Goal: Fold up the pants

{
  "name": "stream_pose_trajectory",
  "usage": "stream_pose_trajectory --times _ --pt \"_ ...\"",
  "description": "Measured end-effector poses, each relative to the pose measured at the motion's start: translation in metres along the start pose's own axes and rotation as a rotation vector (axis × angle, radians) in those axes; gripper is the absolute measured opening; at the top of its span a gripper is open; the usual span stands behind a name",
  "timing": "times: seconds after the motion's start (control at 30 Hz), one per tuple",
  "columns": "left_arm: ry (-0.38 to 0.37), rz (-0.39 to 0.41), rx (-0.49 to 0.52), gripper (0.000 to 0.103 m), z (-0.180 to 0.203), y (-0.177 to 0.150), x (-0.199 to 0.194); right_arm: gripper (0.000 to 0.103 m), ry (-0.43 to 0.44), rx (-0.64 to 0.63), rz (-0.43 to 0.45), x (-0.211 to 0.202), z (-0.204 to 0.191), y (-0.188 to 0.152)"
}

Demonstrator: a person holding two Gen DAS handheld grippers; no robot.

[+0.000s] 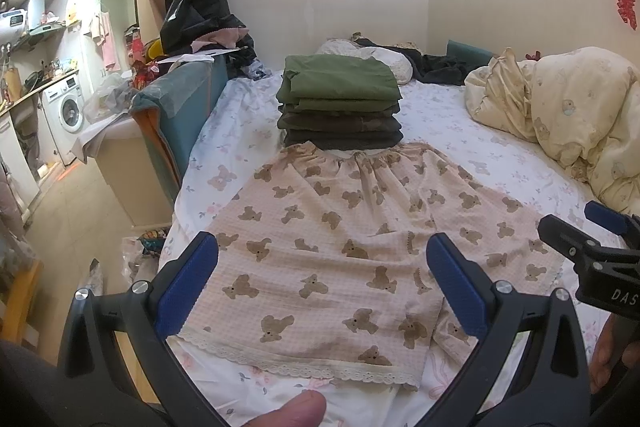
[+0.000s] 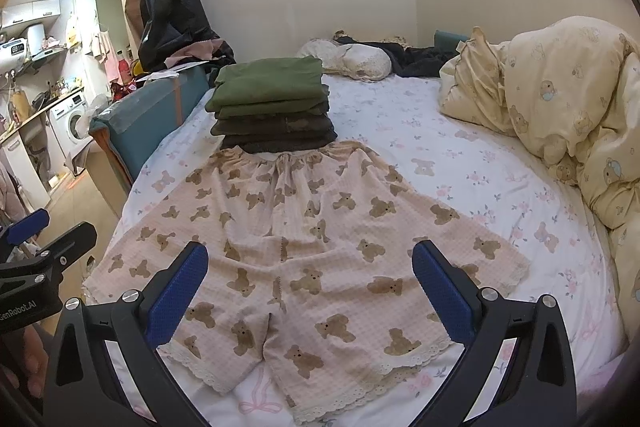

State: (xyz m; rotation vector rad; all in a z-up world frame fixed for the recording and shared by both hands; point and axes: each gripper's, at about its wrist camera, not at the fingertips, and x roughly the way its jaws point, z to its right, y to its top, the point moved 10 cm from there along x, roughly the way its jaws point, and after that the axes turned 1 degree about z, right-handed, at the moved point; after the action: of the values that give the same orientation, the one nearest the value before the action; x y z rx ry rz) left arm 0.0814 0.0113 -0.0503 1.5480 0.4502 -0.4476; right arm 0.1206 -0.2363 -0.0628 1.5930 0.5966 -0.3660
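Note:
Pink short pants with a brown bear print and lace hems [image 1: 340,247] lie spread flat on the bed, waistband far, leg hems near me; they also show in the right wrist view [image 2: 312,259]. My left gripper [image 1: 322,287] is open and empty, above the left leg near its hem. My right gripper [image 2: 310,291] is open and empty, above the crotch and right leg. The right gripper shows at the right edge of the left wrist view [image 1: 592,239]. The left gripper shows at the left edge of the right wrist view [image 2: 36,247].
A stack of folded green and dark clothes [image 1: 340,103] sits just beyond the waistband. A bunched cream duvet [image 2: 560,107] fills the bed's right side. Pillows and dark clothes [image 2: 360,61] lie at the head. The bed's left edge [image 1: 188,187] drops to floor and a teal board.

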Motion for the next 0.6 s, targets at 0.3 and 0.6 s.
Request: stream_pose_trajectory --times 0.3,0.6 --pt "0.016 -0.011 -0.004 0.103 -0.0013 -0.0039 0.0039 0.103 0.002 -0.003 0.006 -0.0011 0.0008 0.0015" --pt "0.019 -0.009 -0.001 0.103 -0.0006 -0.0044 0.0044 0.103 0.001 -0.007 0.007 -0.0007 0.0004 0.0011"
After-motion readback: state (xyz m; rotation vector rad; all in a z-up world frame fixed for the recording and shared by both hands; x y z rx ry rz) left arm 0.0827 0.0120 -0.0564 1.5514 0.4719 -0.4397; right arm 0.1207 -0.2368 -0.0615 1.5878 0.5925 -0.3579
